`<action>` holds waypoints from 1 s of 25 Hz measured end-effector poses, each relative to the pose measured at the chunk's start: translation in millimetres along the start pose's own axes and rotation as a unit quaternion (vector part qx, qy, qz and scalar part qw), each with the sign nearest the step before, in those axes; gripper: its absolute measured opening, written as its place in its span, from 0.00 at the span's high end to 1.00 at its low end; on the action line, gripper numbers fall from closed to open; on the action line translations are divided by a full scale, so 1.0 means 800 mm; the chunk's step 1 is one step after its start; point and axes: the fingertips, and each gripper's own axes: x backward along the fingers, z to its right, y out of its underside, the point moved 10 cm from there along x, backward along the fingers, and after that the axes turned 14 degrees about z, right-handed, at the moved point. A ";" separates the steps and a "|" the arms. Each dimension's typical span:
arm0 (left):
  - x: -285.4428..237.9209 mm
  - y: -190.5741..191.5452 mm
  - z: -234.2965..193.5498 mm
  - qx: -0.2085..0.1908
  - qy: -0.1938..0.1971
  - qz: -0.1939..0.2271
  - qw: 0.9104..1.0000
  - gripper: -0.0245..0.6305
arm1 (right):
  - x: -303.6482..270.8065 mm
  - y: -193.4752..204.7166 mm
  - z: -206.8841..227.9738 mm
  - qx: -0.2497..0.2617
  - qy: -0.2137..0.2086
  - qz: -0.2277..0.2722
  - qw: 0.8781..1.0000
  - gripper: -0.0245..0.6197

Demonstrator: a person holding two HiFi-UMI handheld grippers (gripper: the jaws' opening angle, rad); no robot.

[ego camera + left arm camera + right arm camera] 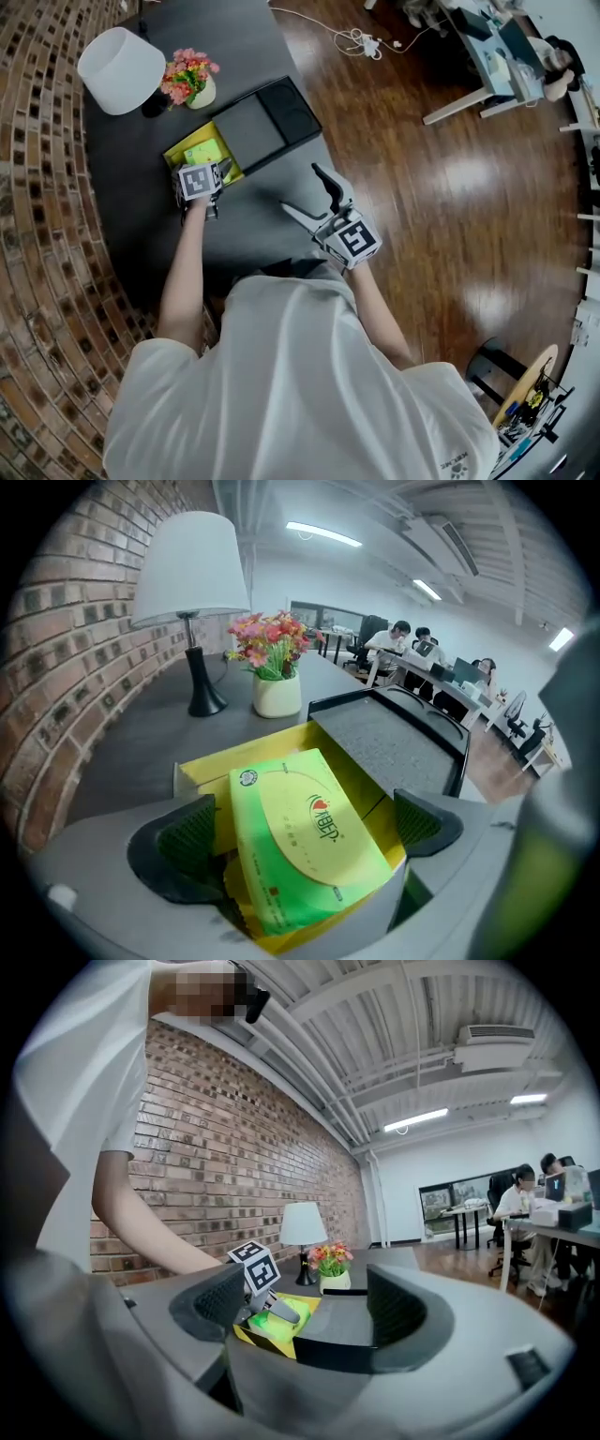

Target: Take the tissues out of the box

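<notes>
Dark table (136, 217) | our left claw (304, 831) wide around tissue pack (298, 847) in yellow box (272, 742) | right claw (309, 1307) wide, empty | we should grip squarely, lift straight

We held our left gripper (295, 832) out on a straight, bare forearm (183, 272), jaws spread wide, with the pads pressing on nothing. Our right gripper (305, 190) hung nearer our body — jaws likewise apart.
</notes>
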 end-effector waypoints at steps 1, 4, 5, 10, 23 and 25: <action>-0.004 -0.001 -0.001 -0.002 -0.002 -0.005 1.000 0.07 | 0.001 -0.001 -0.002 -0.002 0.003 -0.002 1.000 0.33; -0.014 -0.003 0.000 -0.003 -0.007 -0.015 1.000 0.07 | 0.007 0.000 -0.005 0.001 0.007 -0.003 1.000 0.33; -0.018 -0.003 0.001 -0.002 -0.009 -0.019 1.000 0.07 | 0.008 0.000 -0.006 0.002 0.008 -0.003 1.000 0.33; -0.020 0.001 0.008 0.001 -0.025 -0.065 0.998 0.13 | 0.013 0.000 -0.014 0.003 0.014 -0.004 1.000 0.33; -0.003 -0.024 0.006 -0.047 0.030 0.008 0.998 0.30 | 0.025 -0.008 -0.023 -0.010 0.031 0.017 0.999 0.33; 0.011 -0.037 0.007 -0.056 0.047 0.055 0.996 0.30 | 0.024 -0.009 -0.023 -0.008 0.030 0.021 0.999 0.33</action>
